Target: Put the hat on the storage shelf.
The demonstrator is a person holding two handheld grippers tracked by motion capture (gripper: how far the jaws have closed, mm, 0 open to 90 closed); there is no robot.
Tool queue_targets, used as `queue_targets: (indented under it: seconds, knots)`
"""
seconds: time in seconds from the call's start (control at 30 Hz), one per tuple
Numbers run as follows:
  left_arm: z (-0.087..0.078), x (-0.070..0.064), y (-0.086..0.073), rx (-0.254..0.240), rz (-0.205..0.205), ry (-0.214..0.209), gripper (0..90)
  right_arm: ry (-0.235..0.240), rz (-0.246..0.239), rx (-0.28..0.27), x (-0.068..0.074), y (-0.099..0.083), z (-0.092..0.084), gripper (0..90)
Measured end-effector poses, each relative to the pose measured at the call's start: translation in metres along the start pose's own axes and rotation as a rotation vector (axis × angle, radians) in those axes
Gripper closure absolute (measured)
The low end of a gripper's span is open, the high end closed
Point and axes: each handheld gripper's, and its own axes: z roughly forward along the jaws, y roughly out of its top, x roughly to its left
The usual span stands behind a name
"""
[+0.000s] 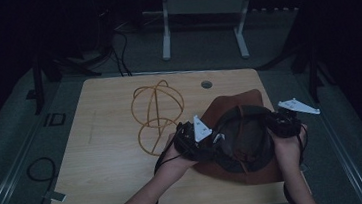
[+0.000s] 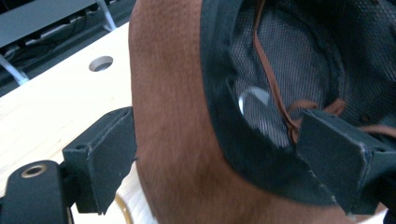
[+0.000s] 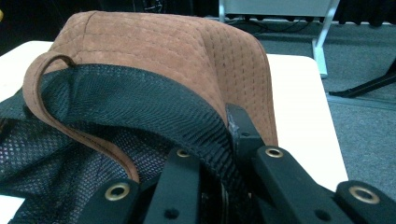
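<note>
A brown suede hat (image 1: 242,136) lies crown-down at the table's right, its black mesh lining (image 2: 303,60) facing up. My left gripper (image 1: 207,143) holds its left side: in the left gripper view the brim (image 2: 173,116) and the black band fill the gap between the two jaws, one outside and one inside the crown. My right gripper (image 1: 278,122) is at the hat's right edge. In the right gripper view its jaws (image 3: 219,154) pinch the black band, with the suede brim (image 3: 187,56) rising behind. A brown leather cord (image 2: 268,70) runs inside the crown.
A gold wire hat stand (image 1: 157,109) stands on the wooden table (image 1: 108,154), just left of the hat. A round cable hole (image 1: 206,84) is at the table's back edge. A white desk frame (image 1: 201,19) stands on the floor behind. A cable (image 1: 40,171) loops on the floor at left.
</note>
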Motion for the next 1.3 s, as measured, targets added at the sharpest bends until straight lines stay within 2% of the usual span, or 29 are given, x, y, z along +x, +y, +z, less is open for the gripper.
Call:
queue_targets:
  seconds: [0.43,0.6,0.67,0.7,0.83,0.93,1.03,1.17,1.23,1.3]
  knots:
    - [0.030,-0.006,0.028,0.022,0.012,-0.003,13.2,0.005,-0.005,-0.016,-0.001,0.001,-0.012,84.1]
    - [0.039,-0.007,0.035,0.028,0.014,0.005,14.2,0.017,-0.009,-0.025,0.002,0.002,-0.014,84.1]
    - [0.043,-0.007,0.036,0.047,0.022,0.022,15.4,0.023,-0.011,-0.029,0.003,0.002,-0.016,84.1]
    - [0.045,-0.007,0.036,0.058,0.027,0.047,17.3,0.022,-0.012,-0.032,0.004,0.002,-0.016,84.1]
    - [0.051,-0.006,0.037,0.072,0.024,0.100,24.7,0.024,-0.015,-0.036,0.005,0.002,-0.019,84.0]
    - [0.056,-0.003,0.038,0.083,0.011,0.113,28.5,0.039,-0.017,-0.029,0.007,0.001,-0.019,84.1]
    - [0.061,-0.001,0.039,0.094,0.016,0.124,36.6,0.047,-0.023,-0.027,0.011,0.000,-0.020,84.1]
    - [0.063,0.002,0.040,0.085,0.000,0.150,58.0,0.045,-0.019,-0.030,0.012,-0.001,-0.022,84.1]
    - [0.064,0.001,0.042,0.097,0.028,0.166,65.5,0.050,-0.018,-0.027,0.012,-0.001,-0.022,84.0]
    - [0.065,0.000,0.044,0.099,0.040,0.170,74.6,0.045,-0.023,-0.027,0.013,-0.002,-0.022,84.0]
